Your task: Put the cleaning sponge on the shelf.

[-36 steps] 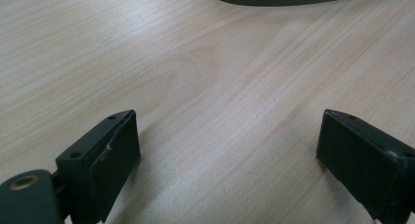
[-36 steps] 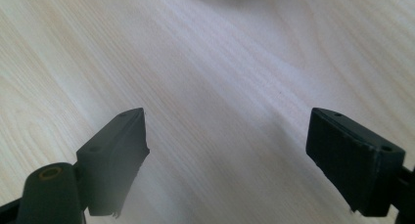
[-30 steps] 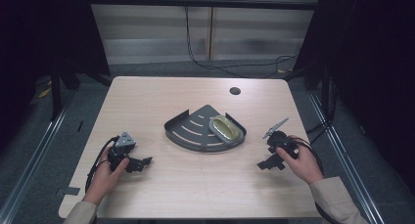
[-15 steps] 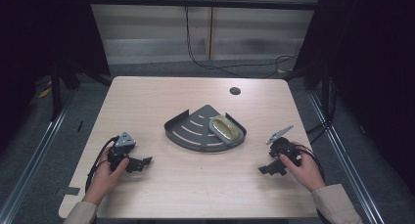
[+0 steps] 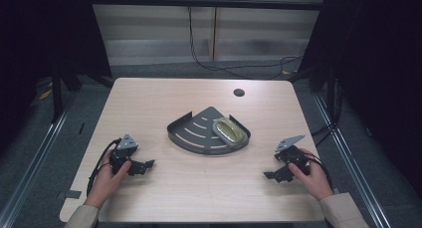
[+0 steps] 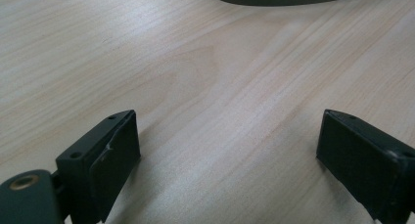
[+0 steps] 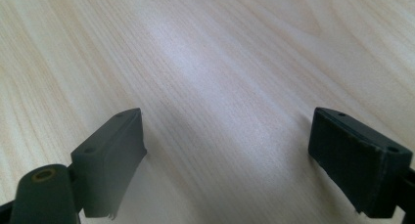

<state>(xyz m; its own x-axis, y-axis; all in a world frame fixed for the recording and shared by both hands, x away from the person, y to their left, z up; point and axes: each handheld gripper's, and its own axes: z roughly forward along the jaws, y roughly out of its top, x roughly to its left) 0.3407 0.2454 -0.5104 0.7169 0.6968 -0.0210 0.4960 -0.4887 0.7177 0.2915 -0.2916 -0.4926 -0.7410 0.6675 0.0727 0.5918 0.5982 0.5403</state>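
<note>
Resting on the near table (image 5: pixel 199 188), both claws gape empty: left gripper (image 5: pixel 144 166), right gripper (image 5: pixel 271 175). Farther, mid-table, the rack (image 5: pixel 191 133) carries the soap dish (image 5: pixel 229 131) on its right, long axis near-right, nearer the right gripper.

A recording lab: dark curtains (image 5: pixel 54 34), a rail frame (image 5: pixel 209 1) and cables (image 5: pixel 239 66) surround the bare table (image 5: pixel 199 188).

Dark grey slotted tray (image 5: pixel 195 133), olive-gold oval dish (image 5: pixel 229 130), pale wood-grain table (image 5: pixel 164 96), black claws
</note>
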